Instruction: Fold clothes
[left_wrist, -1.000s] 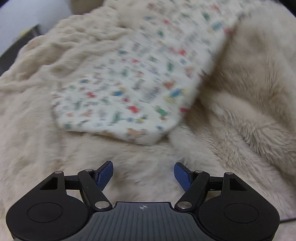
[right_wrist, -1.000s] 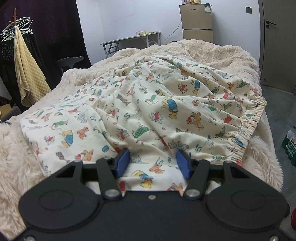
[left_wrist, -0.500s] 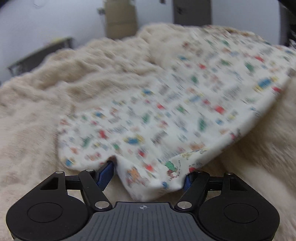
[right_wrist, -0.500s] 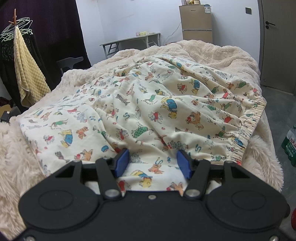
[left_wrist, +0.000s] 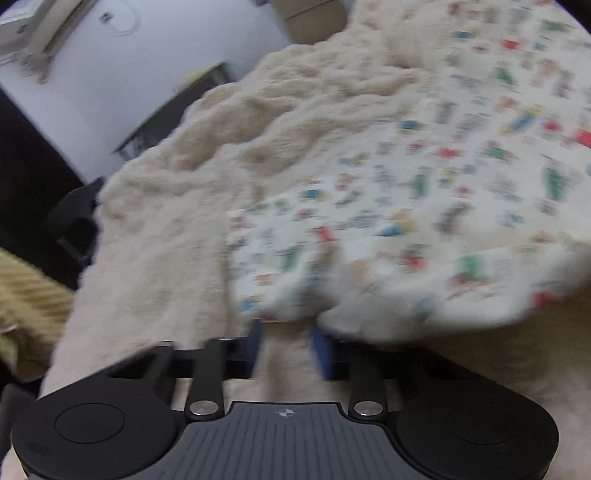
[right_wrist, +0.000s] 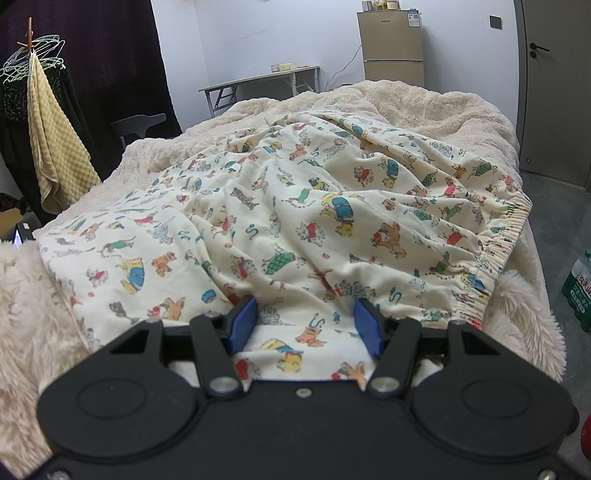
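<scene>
A fluffy cream blanket (right_wrist: 424, 107) covers the bed and fills most of both views. Spread across it lies the cream cotton garment printed with small coloured dogs (right_wrist: 295, 206). It is rumpled into soft ridges, and its gathered elastic waistband (right_wrist: 506, 236) runs along the bed's right-hand edge. At the far wall stand a tall beige fridge (right_wrist: 391, 48) and a grey folding table (right_wrist: 258, 79). A yellow waffle-weave towel (right_wrist: 55, 147) hangs from a rack on the left.

The right gripper (right_wrist: 306, 306) sits low over the garment's near edge. Its blue fingers (right_wrist: 243, 325) stand apart, with a flat strip of printed cloth lying between them that the pads do not press.

The left wrist view is badly blurred. There the left gripper (left_wrist: 286, 332) points at a hem of the same garment, which bunches right at its tips. Its fingers (left_wrist: 321, 350) have just been closing and now stand drawn in. The blur hides whether they pinch the cloth.
</scene>
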